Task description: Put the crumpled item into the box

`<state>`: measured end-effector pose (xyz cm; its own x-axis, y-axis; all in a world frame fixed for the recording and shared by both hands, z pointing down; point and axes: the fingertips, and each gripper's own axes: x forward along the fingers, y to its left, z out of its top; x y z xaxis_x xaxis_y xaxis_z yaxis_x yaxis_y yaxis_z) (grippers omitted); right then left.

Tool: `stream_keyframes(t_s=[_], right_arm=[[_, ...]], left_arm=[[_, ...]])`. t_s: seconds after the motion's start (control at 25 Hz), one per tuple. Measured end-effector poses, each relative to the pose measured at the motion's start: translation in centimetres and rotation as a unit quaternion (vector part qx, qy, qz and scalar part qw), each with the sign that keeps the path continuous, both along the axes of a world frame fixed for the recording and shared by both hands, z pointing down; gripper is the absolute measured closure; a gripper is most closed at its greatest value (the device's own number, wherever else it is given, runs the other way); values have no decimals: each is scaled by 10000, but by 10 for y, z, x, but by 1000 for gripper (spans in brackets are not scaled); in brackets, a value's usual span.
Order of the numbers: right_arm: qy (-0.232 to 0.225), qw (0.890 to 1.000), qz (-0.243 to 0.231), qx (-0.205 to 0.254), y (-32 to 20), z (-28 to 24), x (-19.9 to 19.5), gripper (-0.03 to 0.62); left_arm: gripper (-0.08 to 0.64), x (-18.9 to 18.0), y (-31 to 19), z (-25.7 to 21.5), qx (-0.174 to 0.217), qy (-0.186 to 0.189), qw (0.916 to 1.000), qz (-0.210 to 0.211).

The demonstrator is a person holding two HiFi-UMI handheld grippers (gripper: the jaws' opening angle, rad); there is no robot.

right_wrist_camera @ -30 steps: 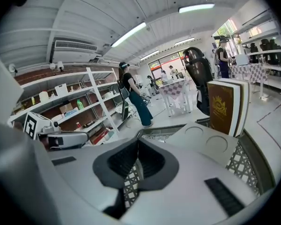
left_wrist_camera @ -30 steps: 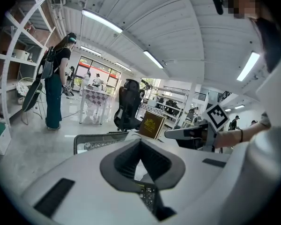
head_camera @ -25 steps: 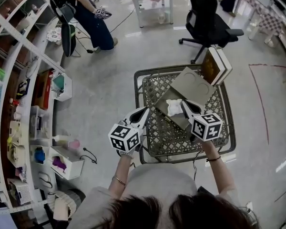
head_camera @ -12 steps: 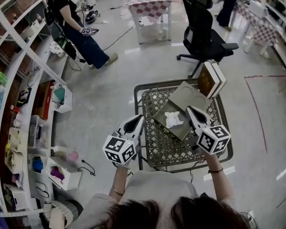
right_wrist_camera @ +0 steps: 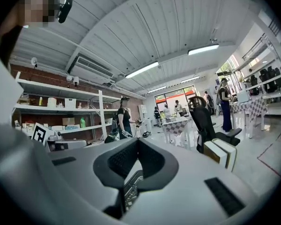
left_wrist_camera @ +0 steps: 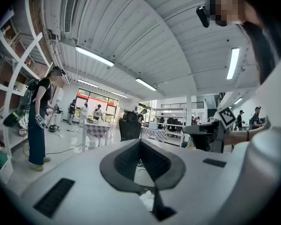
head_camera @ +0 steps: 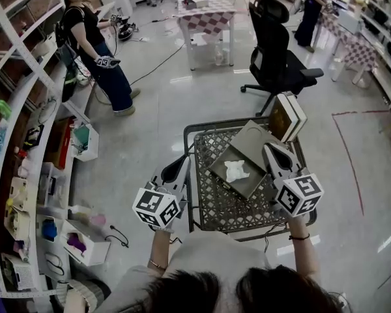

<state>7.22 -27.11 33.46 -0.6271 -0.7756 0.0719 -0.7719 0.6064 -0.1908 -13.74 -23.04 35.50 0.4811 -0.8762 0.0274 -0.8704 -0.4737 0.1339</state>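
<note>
The white crumpled item (head_camera: pixel 236 171) lies inside the open grey box (head_camera: pixel 223 175), whose lid (head_camera: pixel 255 135) leans back behind it. The box rests in a metal mesh cart (head_camera: pixel 212 204). My left gripper (head_camera: pixel 182 163) hovers over the cart's left rim, shut and empty. In the left gripper view the left gripper (left_wrist_camera: pixel 141 142) points level across the room, and a bit of the crumpled item (left_wrist_camera: pixel 147 199) shows below its jaws. My right gripper (head_camera: pixel 271 149) is held above the box's right side, shut with nothing in it. The right gripper (right_wrist_camera: pixel 137 140) also looks out level, with the cart's mesh (right_wrist_camera: pixel 130 193) below.
Two books (head_camera: pixel 286 115) stand at the cart's far right corner. A black office chair (head_camera: pixel 279 47) is behind the cart. Shelves (head_camera: pixel 26 135) with bins run along the left. A person (head_camera: pixel 94 47) stands at the far left, and a checked table (head_camera: pixel 208 8) stands beyond.
Both grippers have drawn back from the box and towards me. The right gripper has left the crumpled item, which stays in the box. My head view has tilted up.
</note>
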Motion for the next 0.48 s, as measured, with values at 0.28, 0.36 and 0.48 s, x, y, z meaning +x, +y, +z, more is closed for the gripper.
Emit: stream_keyframes(t_s=[0.28,0.36,0.48], right_arm=[[189,9995,131,218,-1,-6,4,571],[191,9995,134,218,-1,-5,4,571],[189,9995,124,223,-3,-4,4,571]], left_arm=[[543,-13,-1,-16,232,-60,9996,-152],[543,-14,-1,-17,242,-58,9995,-170],[543,-14,-2,-17,255,-46,9995,-174]])
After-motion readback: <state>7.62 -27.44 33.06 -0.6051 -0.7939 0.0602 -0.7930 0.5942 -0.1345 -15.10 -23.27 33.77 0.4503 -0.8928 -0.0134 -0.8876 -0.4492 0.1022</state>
